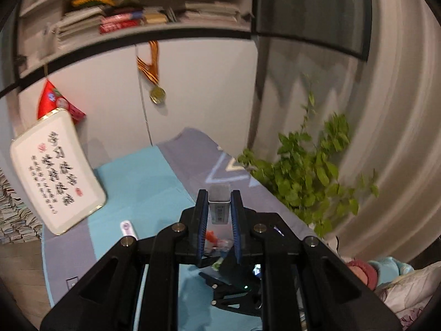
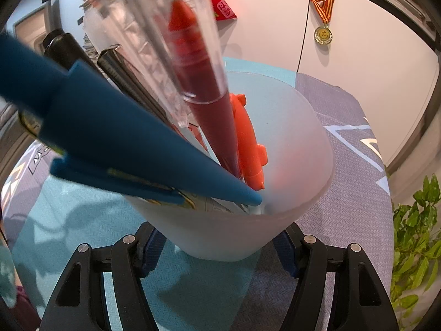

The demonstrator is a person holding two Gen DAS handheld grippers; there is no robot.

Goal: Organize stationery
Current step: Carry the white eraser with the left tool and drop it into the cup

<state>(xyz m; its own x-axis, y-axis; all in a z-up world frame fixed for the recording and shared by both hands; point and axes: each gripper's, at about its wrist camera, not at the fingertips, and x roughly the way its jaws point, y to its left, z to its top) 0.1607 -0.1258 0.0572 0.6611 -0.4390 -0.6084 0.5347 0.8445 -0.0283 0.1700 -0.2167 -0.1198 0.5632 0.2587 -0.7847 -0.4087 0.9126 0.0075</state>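
A gold medal (image 1: 157, 94) hangs by a striped orange ribbon (image 1: 150, 64) on the white wall. Above it, a shelf (image 1: 137, 31) carries stacked books (image 1: 121, 20). A white calligraphy plaque (image 1: 56, 172) leans at the left, a red packet (image 1: 56, 102) behind it. A leafy green plant (image 1: 306, 171) stands at the right edge of the blue-and-grey cloth (image 1: 137, 182).

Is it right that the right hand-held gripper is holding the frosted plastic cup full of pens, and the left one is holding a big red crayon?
Not quite. The left hand-held gripper holds a small white rectangular eraser with a grey tip, not a red crayon; the left wrist view shows it. The right hand-held gripper does hold the frosted plastic cup of pens.
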